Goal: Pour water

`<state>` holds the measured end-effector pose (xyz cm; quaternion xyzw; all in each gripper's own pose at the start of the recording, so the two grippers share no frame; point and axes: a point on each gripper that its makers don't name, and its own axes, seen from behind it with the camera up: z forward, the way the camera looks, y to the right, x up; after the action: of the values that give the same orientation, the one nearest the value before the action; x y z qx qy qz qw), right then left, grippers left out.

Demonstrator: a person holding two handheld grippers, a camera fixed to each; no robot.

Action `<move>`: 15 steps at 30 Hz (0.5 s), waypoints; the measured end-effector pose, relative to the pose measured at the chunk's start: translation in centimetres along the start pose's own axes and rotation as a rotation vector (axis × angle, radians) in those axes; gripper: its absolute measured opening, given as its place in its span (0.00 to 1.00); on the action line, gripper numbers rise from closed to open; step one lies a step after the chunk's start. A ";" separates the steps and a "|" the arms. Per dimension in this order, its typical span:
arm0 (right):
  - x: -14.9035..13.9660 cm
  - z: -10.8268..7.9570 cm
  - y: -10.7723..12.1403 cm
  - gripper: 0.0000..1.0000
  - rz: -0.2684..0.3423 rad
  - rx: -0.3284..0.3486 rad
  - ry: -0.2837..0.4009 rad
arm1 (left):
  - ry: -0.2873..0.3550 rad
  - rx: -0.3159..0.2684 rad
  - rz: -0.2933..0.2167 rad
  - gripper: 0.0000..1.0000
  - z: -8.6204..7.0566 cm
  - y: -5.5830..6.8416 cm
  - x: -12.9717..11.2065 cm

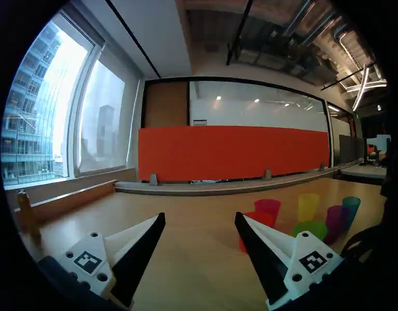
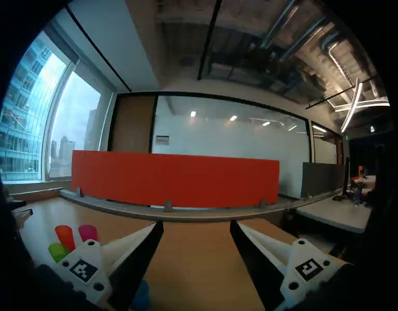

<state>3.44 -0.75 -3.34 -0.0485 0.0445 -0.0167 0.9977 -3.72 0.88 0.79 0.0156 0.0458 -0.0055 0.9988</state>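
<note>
Six cups counted in the left gripper view, clustered at the lower right of the frame on the wooden worktop [image 1: 199,264]: red cup [image 1: 251,216], pink cup [image 1: 268,206], yellow cup [image 1: 308,206], green cup [image 1: 310,228], purple cup [image 1: 335,220], teal cup [image 1: 351,204]. Packed close together, several overlapping in the picture. Red cup partly hidden behind the right-hand finger of the left tongs [image 1: 199,215]; the other five farther right of that finger, none in the gap. Left tongs released, fingers spread wide over bare worktop, grasping nothing.

Three cups counted in the right gripper view, at the lower left of the frame: red cup [image 2: 65,237], pink cup [image 2: 87,231], green cup [image 2: 58,251], all just left of the left-hand finger of the right tongs [image 2: 195,223]. One blue shape [image 2: 142,296] at the bottom edge beside that finger, too cut off to identify. Right tongs also released, fingers wide apart, only worktop between them.

One long orange partition [image 1: 230,153] across the middle of both views; tall windows [image 1: 43,119] at the left.
</note>
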 end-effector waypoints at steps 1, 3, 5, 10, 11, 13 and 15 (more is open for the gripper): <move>0.0 0.0 0.0 1.00 0.003 0.000 0.000 | -0.001 0.000 -0.004 1.00 0.0 -0.1 -0.1; 0.0 0.1 0.0 1.00 0.007 0.000 0.001 | -0.005 0.000 -0.010 1.00 0.0 -0.2 -0.2; 0.0 0.1 -0.1 1.00 0.010 0.002 0.002 | -0.014 -0.001 -0.008 1.00 0.1 -0.2 -0.5; 0.2 0.1 0.0 1.00 0.010 -0.001 0.007 | -0.026 -0.009 -0.007 1.00 0.4 0.0 -0.8; 0.2 0.1 0.1 1.00 0.009 -0.002 0.007 | -0.026 -0.009 -0.007 1.00 0.4 0.0 -0.8; 0.3 0.0 0.1 1.00 0.009 -0.002 0.007 | -0.026 -0.009 -0.007 1.00 0.4 0.0 -0.7; 0.3 0.0 0.1 1.00 0.010 -0.003 0.008 | -0.026 -0.008 -0.007 1.00 0.5 0.0 -0.7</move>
<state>3.77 -0.63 -3.41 -0.0495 0.0487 -0.0119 0.9975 -4.40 0.90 1.34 0.0113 0.0328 -0.0090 0.9994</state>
